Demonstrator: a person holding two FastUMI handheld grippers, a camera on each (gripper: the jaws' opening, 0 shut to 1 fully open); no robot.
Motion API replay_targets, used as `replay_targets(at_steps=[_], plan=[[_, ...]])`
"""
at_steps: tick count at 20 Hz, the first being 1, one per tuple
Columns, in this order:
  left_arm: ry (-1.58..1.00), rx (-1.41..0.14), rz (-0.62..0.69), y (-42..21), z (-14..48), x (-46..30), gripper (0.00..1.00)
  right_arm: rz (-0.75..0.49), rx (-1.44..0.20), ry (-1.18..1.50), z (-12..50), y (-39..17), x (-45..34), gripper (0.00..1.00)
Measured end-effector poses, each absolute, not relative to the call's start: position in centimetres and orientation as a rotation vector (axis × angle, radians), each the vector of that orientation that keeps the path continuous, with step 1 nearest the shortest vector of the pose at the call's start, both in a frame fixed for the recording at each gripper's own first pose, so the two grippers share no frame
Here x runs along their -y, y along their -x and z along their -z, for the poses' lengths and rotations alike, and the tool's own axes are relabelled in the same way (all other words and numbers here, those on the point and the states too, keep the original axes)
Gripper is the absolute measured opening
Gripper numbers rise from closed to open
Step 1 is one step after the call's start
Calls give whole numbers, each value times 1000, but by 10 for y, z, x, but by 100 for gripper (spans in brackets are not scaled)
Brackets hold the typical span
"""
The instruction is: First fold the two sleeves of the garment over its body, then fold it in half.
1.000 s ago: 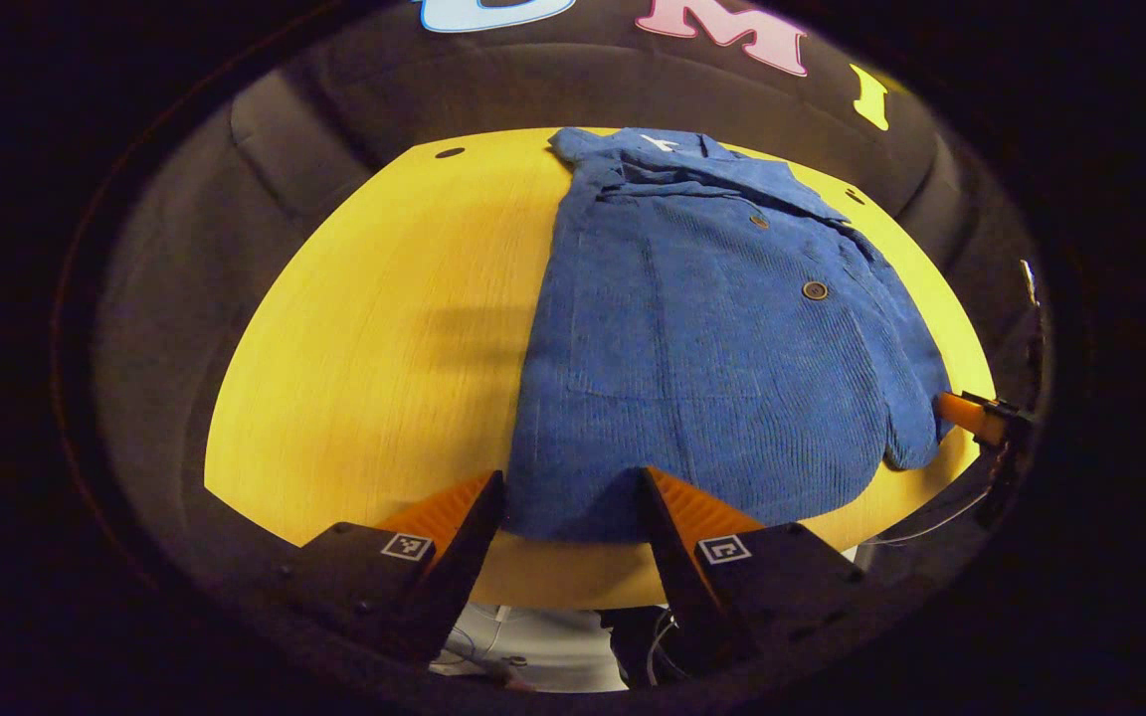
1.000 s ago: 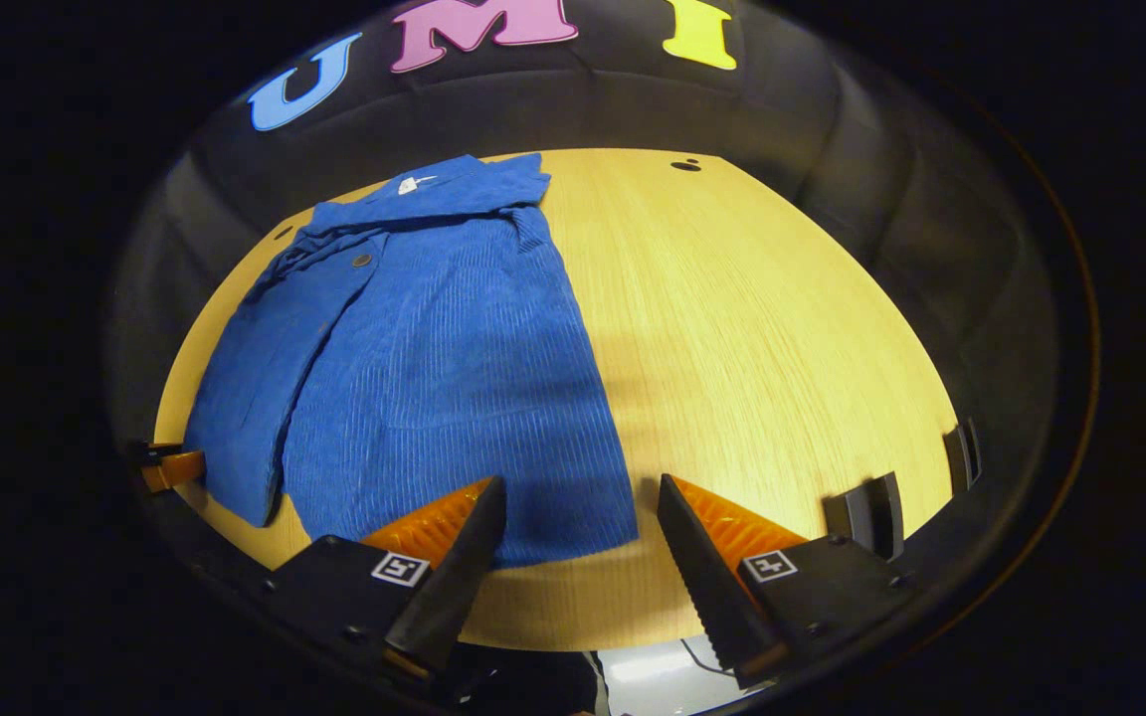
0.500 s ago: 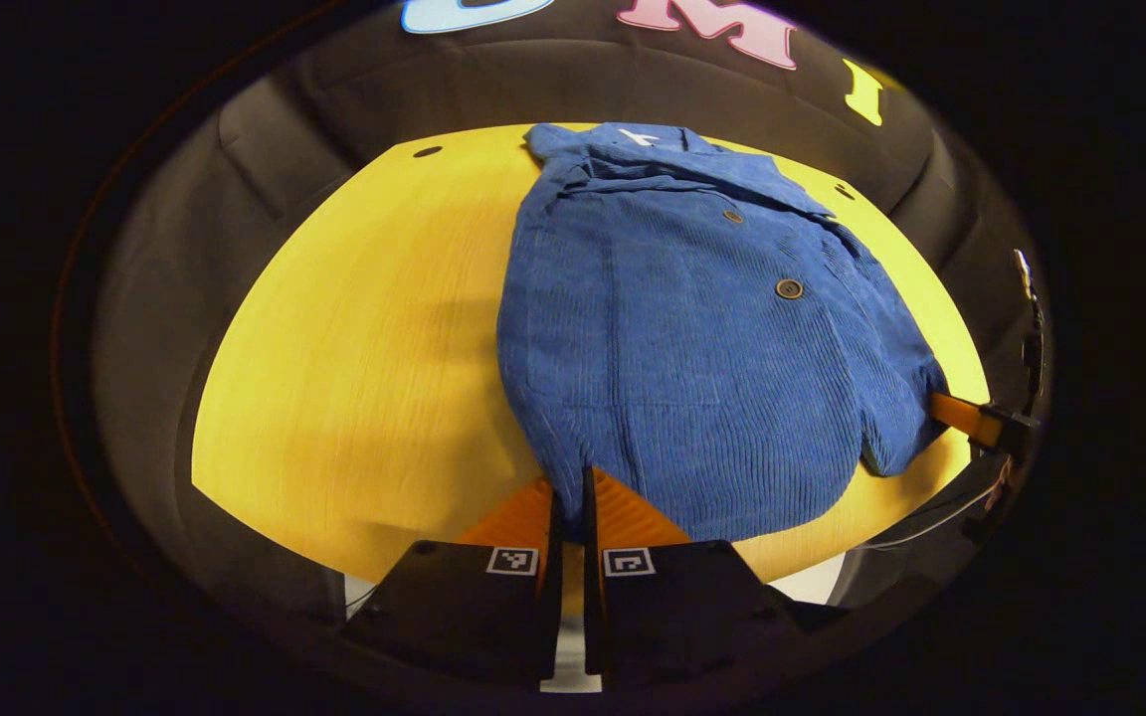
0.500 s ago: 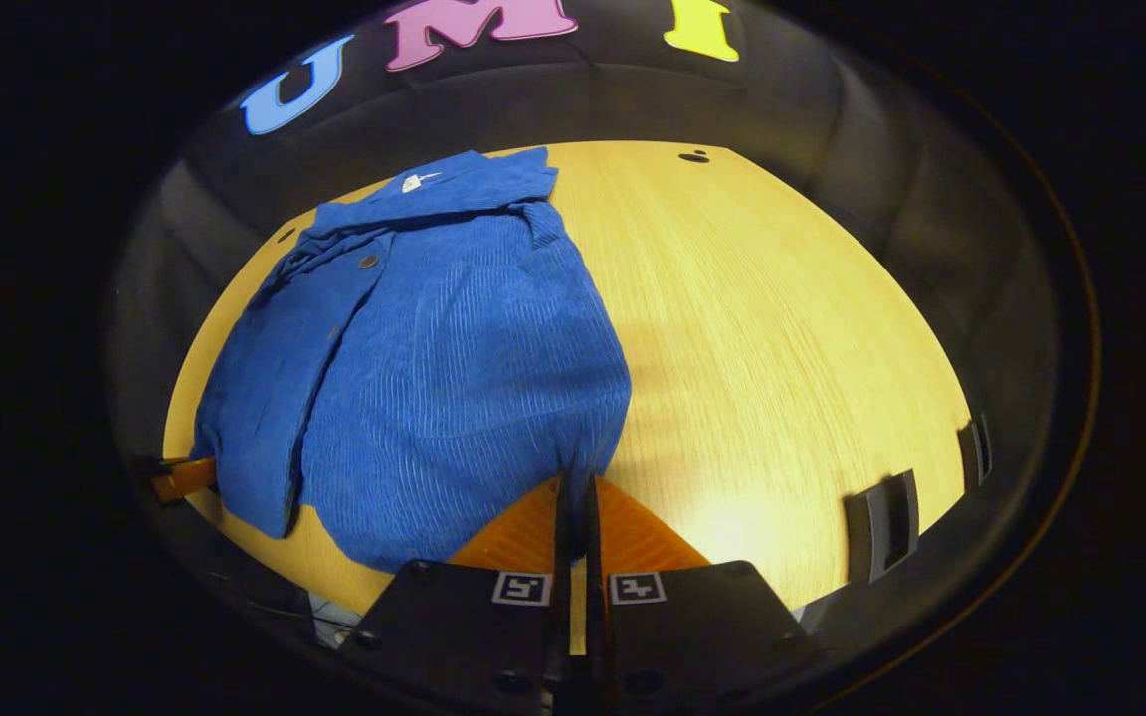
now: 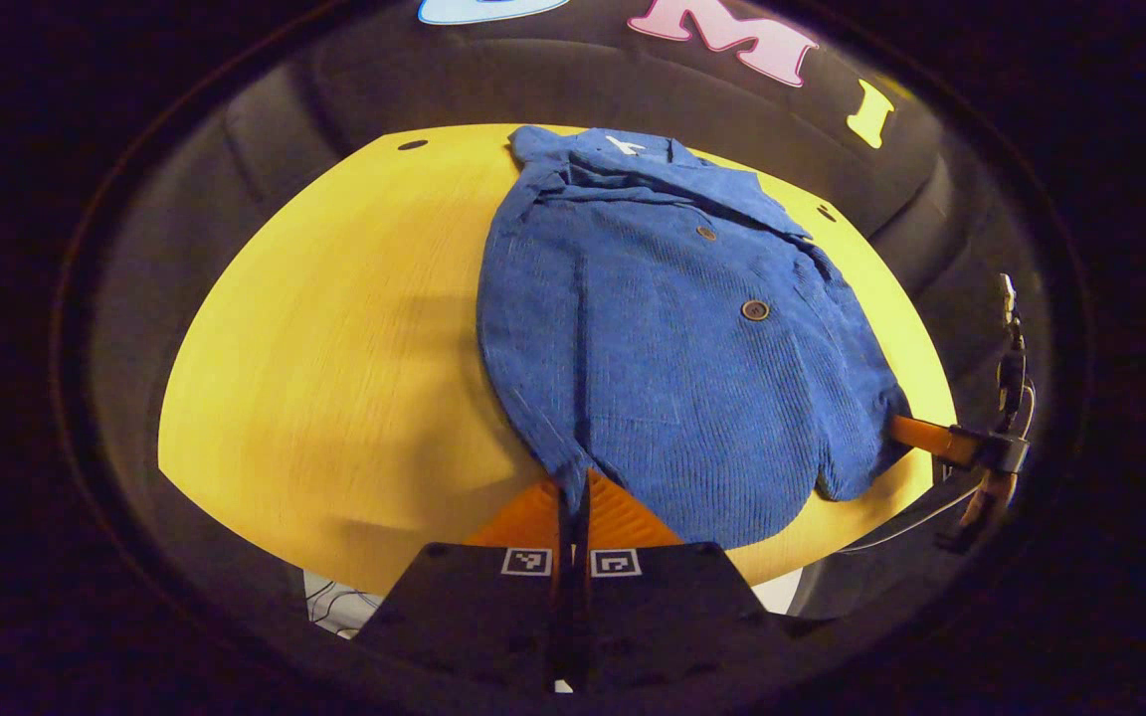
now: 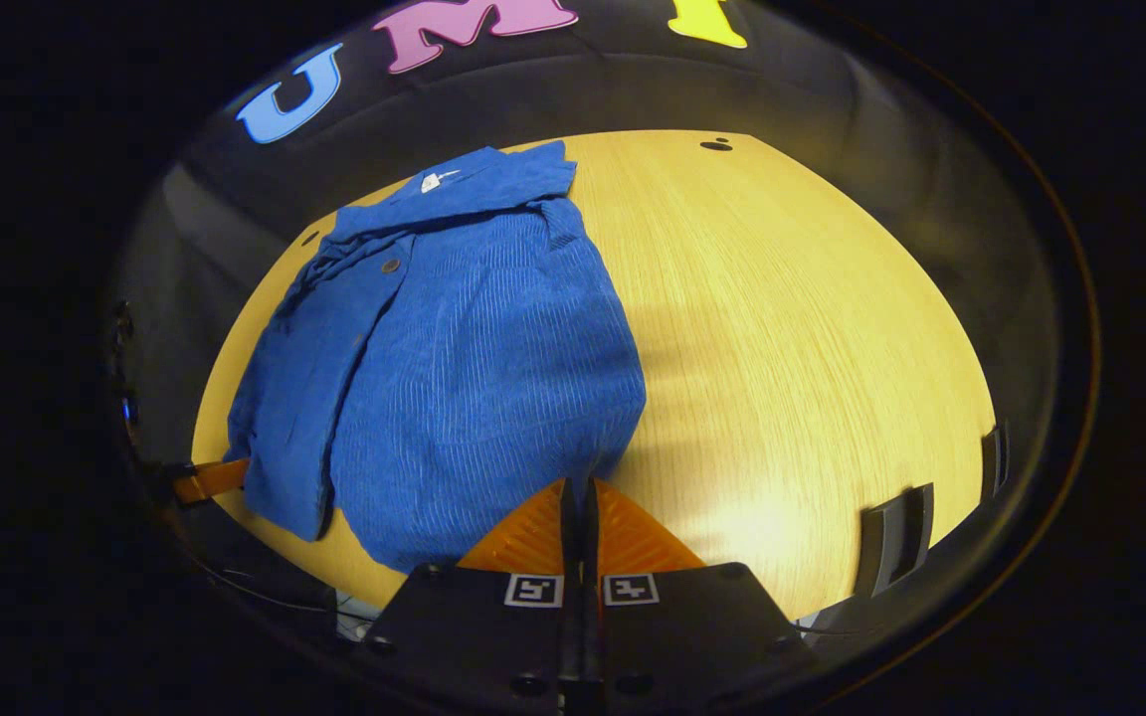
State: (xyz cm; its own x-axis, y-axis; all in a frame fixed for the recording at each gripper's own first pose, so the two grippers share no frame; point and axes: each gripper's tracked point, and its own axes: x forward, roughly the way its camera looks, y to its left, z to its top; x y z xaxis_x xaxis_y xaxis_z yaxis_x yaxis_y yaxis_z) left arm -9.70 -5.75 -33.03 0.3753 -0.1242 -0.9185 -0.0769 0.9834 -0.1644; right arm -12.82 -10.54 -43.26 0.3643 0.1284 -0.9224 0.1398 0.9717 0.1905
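Blue ribbed corduroy jacket [image 5: 672, 348], button-front with a collar, lies on the round pale wooden table [image 5: 334, 348]. Collar end sits at the table's far edge, hem end at the near edge. Both sleeves look already laid over the body: no sleeve trails onto bare wood on either side. Judged stage: the half fold, hem to collar.

Left gripper [image 5: 573, 497] is pinched on the hem corner nearest it; jaws pressed together with cloth between them. Right gripper [image 6: 578, 497] is likewise clamped on its own hem corner, jaws together on the fabric. In both views the hem bunches and curves up toward the pinch, so the corners appear lifted off the table. In the left gripper view the other gripper [image 5: 951, 443] shows beyond the jacket's far side edge, at the table rim.

Risks, as judged from here:
- Each grip takes only a small bite at a corner. Corduroy looks thick and heavy; the weight of the lifted body could pull a corner free mid-carry.
- The hem between the two corners sags. If the grippers draw toward each other, the middle will droop and land as a crumpled pleat.
- A flap of the front panel [image 6: 285, 398] lies loose along the jacket's edge. Lifting may let it, or a tucked sleeve, slide out and undo the first fold.
- Uneven travel of the two hands would lay the hem skewed to the collar [image 6: 464, 189].
- The collar end is unpinned; dragging rather than lifting could push the whole jacket off the table's far edge.
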Motion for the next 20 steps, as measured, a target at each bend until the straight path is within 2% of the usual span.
replay_targets(at_steps=[8,20], plan=[[292,-1053,74,36,272,65,0,-58,-1094,-296,388,60,88,1],[250,-764,77,-123,211,60,0,-113,-794,-305,327,-117,78,1]])
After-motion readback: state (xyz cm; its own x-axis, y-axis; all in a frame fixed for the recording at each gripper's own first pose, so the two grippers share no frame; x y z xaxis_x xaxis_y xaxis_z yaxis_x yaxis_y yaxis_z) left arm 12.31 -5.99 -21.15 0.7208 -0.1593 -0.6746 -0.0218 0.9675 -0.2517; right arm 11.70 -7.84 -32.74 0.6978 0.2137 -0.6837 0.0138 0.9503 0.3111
